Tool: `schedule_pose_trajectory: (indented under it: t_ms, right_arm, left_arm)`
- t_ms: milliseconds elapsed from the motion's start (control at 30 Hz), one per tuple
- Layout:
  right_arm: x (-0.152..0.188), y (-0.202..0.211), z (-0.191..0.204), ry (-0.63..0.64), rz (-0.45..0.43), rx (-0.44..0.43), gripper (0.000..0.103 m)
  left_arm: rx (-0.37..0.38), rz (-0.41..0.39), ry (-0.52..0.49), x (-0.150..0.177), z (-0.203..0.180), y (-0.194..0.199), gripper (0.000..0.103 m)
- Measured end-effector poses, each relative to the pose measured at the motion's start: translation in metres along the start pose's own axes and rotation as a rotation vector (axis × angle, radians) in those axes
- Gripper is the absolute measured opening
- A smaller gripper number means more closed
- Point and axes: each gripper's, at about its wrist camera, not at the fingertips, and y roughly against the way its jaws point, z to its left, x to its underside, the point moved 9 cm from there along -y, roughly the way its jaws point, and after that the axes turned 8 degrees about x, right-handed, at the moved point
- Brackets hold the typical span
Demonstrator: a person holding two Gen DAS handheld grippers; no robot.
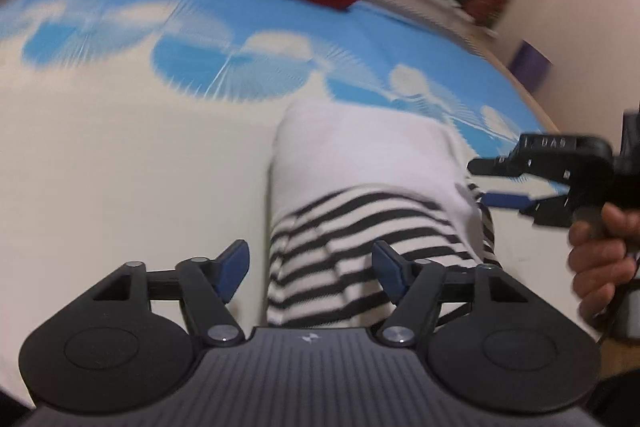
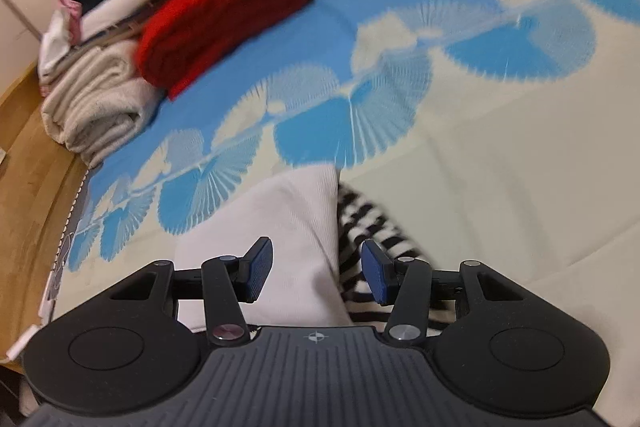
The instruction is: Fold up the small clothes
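garment (image 1: 360, 211): white-and-striped, part-folded on tabletop (image 1: 120, 167), near centre | left gripper (image 1: 310, 273): jaws wide, over striped end, holding nothing | right gripper (image 2: 316, 273): jaws apart, empty, over white fold | risk: grabbing one layer only drags the fold open; red stack (image 2: 224, 15) far left, clear

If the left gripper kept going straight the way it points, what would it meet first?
Most likely the black-and-white striped part of the small garment, which lies directly ahead between the left gripper's open jaws; depth is unclear in this blurred view.
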Motion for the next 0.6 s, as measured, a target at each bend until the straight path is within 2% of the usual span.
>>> schedule_pose_trajectory:
  t_ms: [67, 167, 200, 233, 267, 333, 400, 433, 500, 600]
  right_arm:
    - [0.004, -0.017, 0.001, -0.033, 0.061, 0.002, 0.051]
    - [0.011, -0.031, 0.005, -0.028, 0.102, 0.000, 0.050]
    - [0.013, -0.033, 0.007, -0.020, 0.101, -0.005, 0.036]
    - [0.012, -0.031, 0.011, -0.016, 0.095, -0.029, 0.007]
    - [0.007, -0.024, 0.015, -0.021, 0.065, -0.061, 0.005]
    - [-0.010, 0.007, 0.017, -0.070, -0.052, -0.169, 0.004]
    - [-0.023, 0.038, 0.010, -0.155, -0.143, -0.282, 0.004]
    - [-0.023, 0.048, 0.002, -0.176, -0.171, -0.275, 0.004]
    - [-0.017, 0.044, -0.023, -0.185, -0.147, -0.138, 0.004]
    - [0.008, 0.001, -0.072, -0.212, 0.049, 0.143, 0.002]
  left_arm:
    - [0.013, 0.006, 0.070, 0.006, 0.008, 0.000, 0.075]
    - [0.041, 0.023, 0.162, 0.014, 0.005, -0.001, 0.079]
    - [0.046, 0.030, 0.179, 0.017, 0.004, 0.001, 0.079]
    - [0.048, 0.038, 0.189, 0.019, 0.002, 0.000, 0.080]
    - [0.049, 0.044, 0.190, 0.018, -0.001, -0.003, 0.080]
    - [0.058, 0.054, 0.160, 0.016, -0.006, -0.008, 0.083]
    - [0.068, 0.081, 0.078, 0.018, -0.016, -0.015, 0.089]
    - [0.061, 0.101, 0.012, 0.020, -0.022, -0.018, 0.089]
    - [0.027, 0.147, -0.140, 0.028, -0.031, -0.027, 0.090]
    - [0.018, 0.231, -0.261, 0.046, -0.032, -0.041, 0.093]
